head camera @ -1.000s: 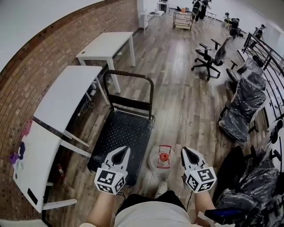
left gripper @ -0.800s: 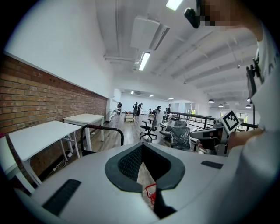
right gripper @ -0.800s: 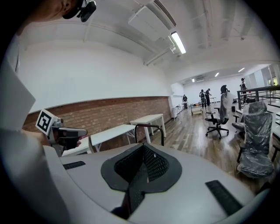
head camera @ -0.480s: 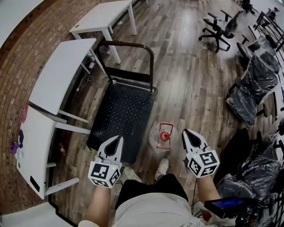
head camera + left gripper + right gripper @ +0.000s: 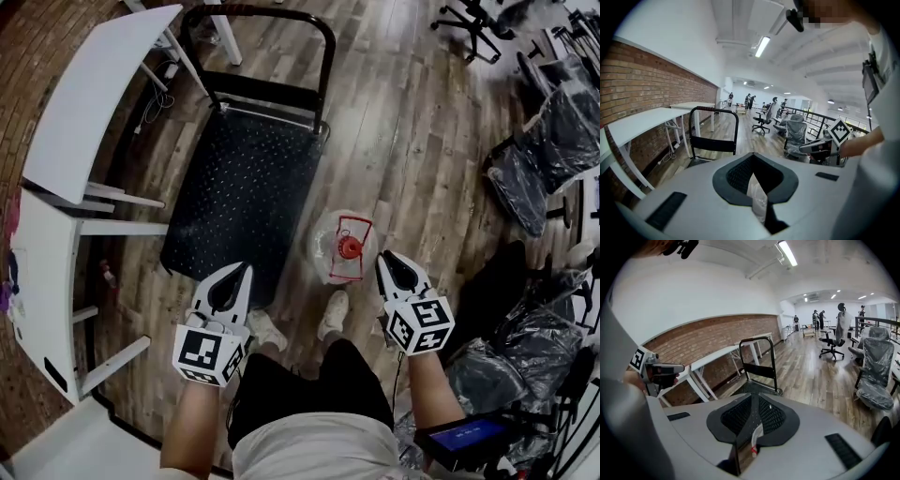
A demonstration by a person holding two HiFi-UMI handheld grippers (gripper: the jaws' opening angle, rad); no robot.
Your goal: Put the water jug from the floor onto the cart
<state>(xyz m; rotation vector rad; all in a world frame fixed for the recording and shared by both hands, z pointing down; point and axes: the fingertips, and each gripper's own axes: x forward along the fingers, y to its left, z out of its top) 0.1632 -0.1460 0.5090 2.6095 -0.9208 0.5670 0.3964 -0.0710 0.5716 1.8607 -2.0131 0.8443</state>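
Water jug [image 5: 342,246] on the wood floor [image 5: 412,169] beside the cart [image 5: 234,187], clear, red-capped; left claw [image 5: 246,269] closed, right claw [image 5: 382,256] empty, just barely parting

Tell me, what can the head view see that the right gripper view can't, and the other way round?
Only the head view: the water jug in full, standing on the floor beside the cart, and the person's shoes close to it. Only the right gripper view: the ceiling light and people at the far end of the room. Both: the black cart with its handle, the white desks, the wrapped chairs and the left gripper.
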